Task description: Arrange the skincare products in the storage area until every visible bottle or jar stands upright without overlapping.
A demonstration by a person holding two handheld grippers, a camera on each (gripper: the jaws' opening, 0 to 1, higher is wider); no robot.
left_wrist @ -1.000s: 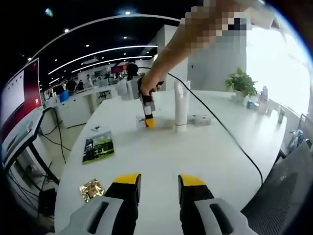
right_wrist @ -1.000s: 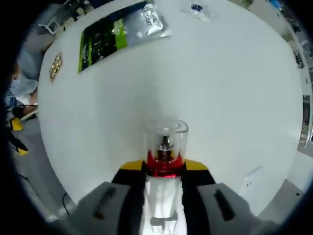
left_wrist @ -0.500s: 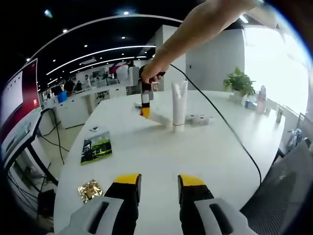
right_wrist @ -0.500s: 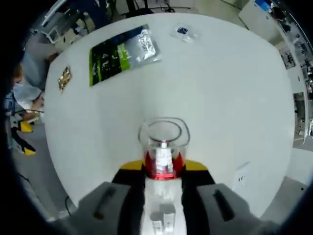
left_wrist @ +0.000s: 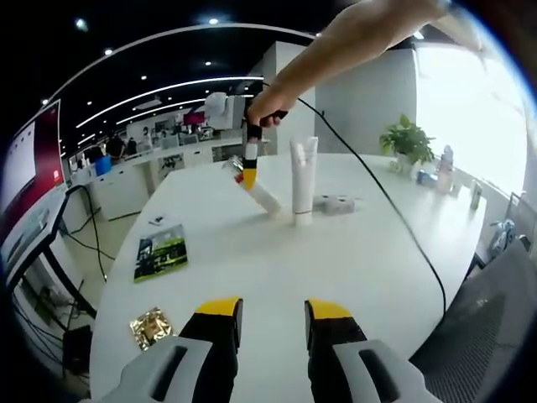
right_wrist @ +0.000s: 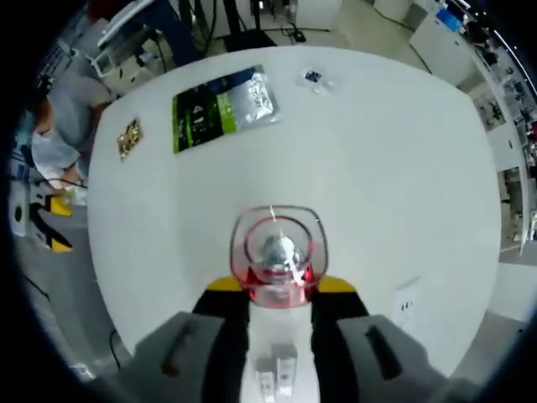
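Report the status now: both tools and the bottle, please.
Left tool open, low over the white table. Right tool shut on the clear-capped spray bottle, tilted in the air. White tube upright beside it, nothing in the way.

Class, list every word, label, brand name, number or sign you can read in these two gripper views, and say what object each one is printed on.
No text can be read.
Green and silver packet: print present, too small and blurred to read.
Bottle held in the right gripper: no legible label.
White tube standing on the table: no readable marking.
Gold sachet: pattern blurred.
Red wall screen: no readable sign.
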